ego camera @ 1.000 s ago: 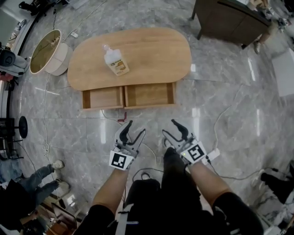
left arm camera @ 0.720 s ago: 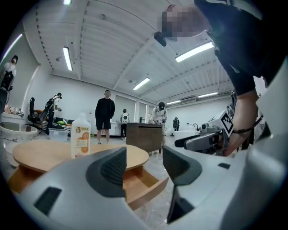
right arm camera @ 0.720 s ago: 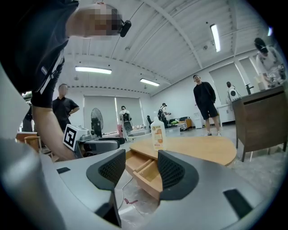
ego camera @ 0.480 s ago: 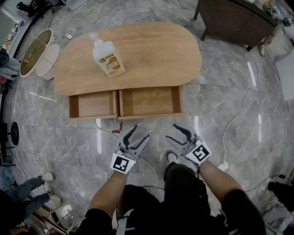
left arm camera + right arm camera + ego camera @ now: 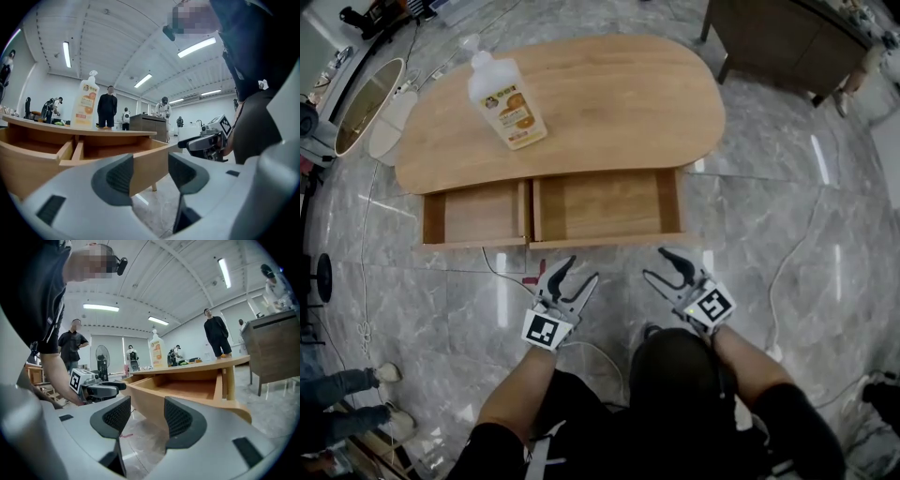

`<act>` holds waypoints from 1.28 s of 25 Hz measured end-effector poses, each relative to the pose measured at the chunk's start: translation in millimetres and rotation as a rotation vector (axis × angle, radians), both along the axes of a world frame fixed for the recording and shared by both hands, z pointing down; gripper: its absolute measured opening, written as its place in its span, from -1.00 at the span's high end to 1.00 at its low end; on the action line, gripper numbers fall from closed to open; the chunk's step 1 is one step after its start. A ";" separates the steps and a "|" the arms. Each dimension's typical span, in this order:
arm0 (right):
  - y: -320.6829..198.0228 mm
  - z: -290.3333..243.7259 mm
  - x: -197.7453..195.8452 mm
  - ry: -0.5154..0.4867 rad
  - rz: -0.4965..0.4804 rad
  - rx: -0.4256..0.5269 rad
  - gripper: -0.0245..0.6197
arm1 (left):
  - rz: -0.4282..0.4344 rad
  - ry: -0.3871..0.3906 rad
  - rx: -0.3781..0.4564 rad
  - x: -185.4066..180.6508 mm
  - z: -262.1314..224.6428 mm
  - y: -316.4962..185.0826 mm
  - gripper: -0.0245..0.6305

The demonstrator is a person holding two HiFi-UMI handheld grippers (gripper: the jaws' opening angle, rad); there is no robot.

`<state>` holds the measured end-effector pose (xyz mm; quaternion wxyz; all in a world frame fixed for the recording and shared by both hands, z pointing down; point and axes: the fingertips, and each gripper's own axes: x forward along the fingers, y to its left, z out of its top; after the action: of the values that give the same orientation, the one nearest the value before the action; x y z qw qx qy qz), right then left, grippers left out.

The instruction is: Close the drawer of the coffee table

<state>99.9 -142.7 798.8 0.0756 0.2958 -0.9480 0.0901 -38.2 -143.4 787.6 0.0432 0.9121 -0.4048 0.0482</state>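
One bottle (image 5: 508, 103) tops one coffee table (image 5: 619, 94), its drawer (image 5: 609, 202) showing two open compartments; left gripper (image 5: 579, 271), jaws just narrowing, and right gripper (image 5: 655, 263) both gape empty.

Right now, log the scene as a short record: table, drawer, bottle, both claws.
coffee table: wooden, rounded top
drawer: pulled out toward the person, two sections side by side, both empty
bottle: upright on the tabletop, near its left end in the head view
left claw: open, jaws have just been closing slightly, nothing between them, short of the drawer front
right claw: open, empty, short of the drawer front
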 end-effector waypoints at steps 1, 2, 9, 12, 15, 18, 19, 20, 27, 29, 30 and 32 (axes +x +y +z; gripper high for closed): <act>-4.4 3.8 -0.1 -0.009 0.011 0.001 0.23 | -0.004 -0.005 -0.001 -1.0 5.0 -3.4 0.22; -9.1 7.5 0.1 -0.014 0.021 0.003 0.23 | -0.010 -0.010 -0.003 -2.2 10.2 -6.6 0.22; -19.0 22.0 -0.2 -0.007 0.033 0.024 0.36 | -0.076 -0.048 -0.057 -19.3 38.8 -19.5 0.28; -20.7 26.8 -1.8 0.000 0.028 0.025 0.38 | -0.090 -0.052 -0.058 -19.8 40.5 -26.8 0.35; -21.0 31.3 -7.1 0.022 0.005 0.048 0.38 | -0.091 -0.065 -0.056 -19.8 45.3 -28.1 0.41; -23.6 34.8 -8.6 0.020 0.015 0.058 0.42 | -0.111 -0.070 -0.048 -20.3 45.0 -30.6 0.48; -25.7 35.0 -7.7 0.018 0.026 0.059 0.46 | -0.121 -0.070 -0.045 -21.6 44.5 -32.0 0.51; -27.8 35.0 -6.2 0.020 0.036 0.061 0.53 | -0.129 -0.069 -0.045 -23.0 44.2 -33.0 0.55; -29.0 27.8 -7.6 0.022 0.024 0.118 0.76 | -0.110 -0.079 -0.019 -14.7 41.1 -33.7 0.73; -29.8 28.9 -9.6 0.024 0.019 0.123 0.76 | -0.109 -0.078 -0.024 -12.6 42.5 -34.6 0.73; -30.4 31.0 -9.4 0.032 0.019 0.120 0.76 | -0.112 -0.080 -0.026 -12.6 43.5 -35.4 0.73; -30.7 35.4 -9.2 0.049 0.020 0.110 0.76 | -0.114 -0.089 -0.023 -11.2 46.1 -36.6 0.73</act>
<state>90.6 -173.4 834.2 0.0814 0.3114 -0.9463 0.0312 -49.3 -179.9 833.7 0.0384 0.8841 -0.4568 0.0908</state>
